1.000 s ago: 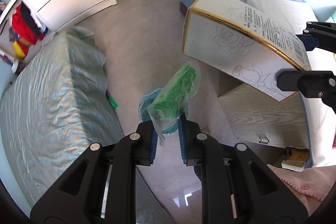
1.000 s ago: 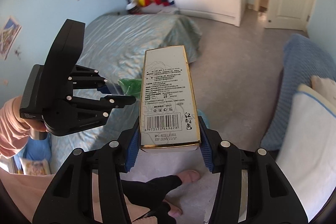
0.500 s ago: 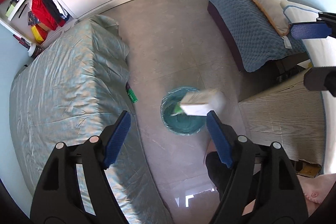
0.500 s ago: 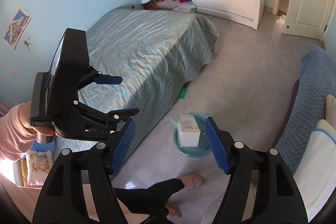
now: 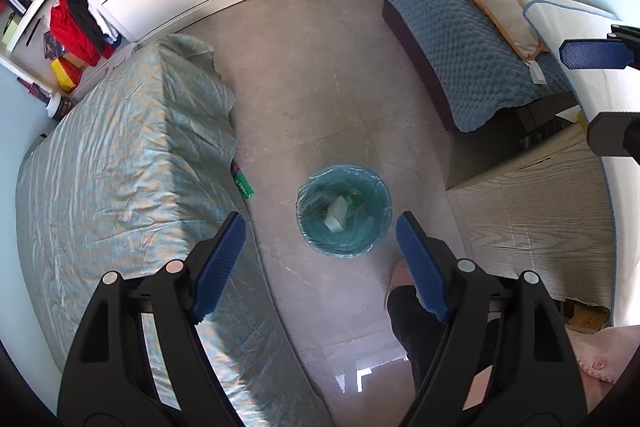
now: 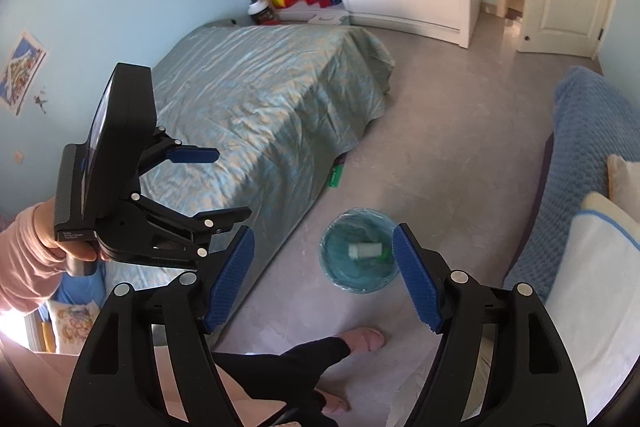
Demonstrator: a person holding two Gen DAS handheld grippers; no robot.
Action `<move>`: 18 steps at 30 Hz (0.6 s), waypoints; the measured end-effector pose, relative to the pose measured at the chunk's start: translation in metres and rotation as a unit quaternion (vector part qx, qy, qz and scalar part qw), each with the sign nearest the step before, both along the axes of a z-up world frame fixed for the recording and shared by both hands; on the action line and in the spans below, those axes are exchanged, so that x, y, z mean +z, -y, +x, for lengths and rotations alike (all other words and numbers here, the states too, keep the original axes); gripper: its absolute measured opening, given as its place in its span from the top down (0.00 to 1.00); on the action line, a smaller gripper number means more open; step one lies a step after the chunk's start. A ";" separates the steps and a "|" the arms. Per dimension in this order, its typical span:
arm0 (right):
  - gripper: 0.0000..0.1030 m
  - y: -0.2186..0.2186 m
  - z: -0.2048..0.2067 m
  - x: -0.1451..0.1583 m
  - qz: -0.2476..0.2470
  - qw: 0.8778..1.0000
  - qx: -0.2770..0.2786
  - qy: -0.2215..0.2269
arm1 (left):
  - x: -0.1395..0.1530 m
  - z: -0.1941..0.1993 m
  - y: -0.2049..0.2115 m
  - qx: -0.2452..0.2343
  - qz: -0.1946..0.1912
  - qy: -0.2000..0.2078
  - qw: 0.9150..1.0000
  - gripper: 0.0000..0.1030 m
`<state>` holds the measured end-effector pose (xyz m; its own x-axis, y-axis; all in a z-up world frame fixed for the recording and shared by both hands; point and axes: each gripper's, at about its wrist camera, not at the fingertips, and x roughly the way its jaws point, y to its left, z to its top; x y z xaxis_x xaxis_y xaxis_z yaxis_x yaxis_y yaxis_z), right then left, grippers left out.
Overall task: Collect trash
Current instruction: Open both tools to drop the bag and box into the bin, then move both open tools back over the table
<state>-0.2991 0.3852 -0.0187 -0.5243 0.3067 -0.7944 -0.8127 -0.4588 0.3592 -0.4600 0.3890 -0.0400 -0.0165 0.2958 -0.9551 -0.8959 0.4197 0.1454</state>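
- Left claw (image 5: 320,263): jaws spread wide, nothing between the blue pads (image 5: 218,267). It hangs high over the floor, looking down.
- Right claw (image 6: 322,279): likewise wide and holding nothing, just beside the left one, at about the same height.
- Straight below and slightly ahead of both claws stands the bin (image 5: 344,210), lined with a blue-green bag. In it lie a white box (image 5: 335,215) and a scrap of green wrapper (image 5: 353,201), touching each other; that load looks delivered.
- One more piece is out on the floor: a green stick pack (image 5: 244,183) lying flat, tucked against the foot of the bed (image 5: 120,155), partly under the hanging cover. In the right view it shows at (image 6: 335,175), between bed and bin.
- The relation that counts: the pack lies to the left of the bin and farther ahead, on the left claw's side, so the left hand looks the nearer one, though the two claws are close together.
- Its long axis runs roughly along the bed edge, away from the person. I judge the jaws would need to close across its narrow width, coming down from the open floor side, since the cover crowds the other side.
- Elsewhere, a blue couch (image 5: 448,39) and pillow (image 5: 500,7) sit well apart on the right; no trash is evident there.
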 end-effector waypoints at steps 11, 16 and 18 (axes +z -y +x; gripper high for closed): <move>0.22 0.038 0.069 0.004 0.014 0.992 -0.123 -0.008 | 0.020 0.059 0.012 -0.077 0.018 0.014 0.997 0.16; 0.20 0.072 0.109 0.007 0.019 0.981 -0.191 0.010 | 0.026 0.107 0.024 -0.146 0.016 0.032 0.989 0.11; 0.15 0.090 0.126 0.007 0.019 0.974 -0.225 0.021 | 0.027 0.129 0.031 -0.176 0.015 0.036 0.984 0.09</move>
<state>-0.1735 0.2951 -0.0119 -0.2976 0.5279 -0.7955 -0.9479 -0.0643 0.3120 -0.3314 0.3582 -0.0126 0.1591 0.2990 -0.9409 -0.7047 0.7019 0.1039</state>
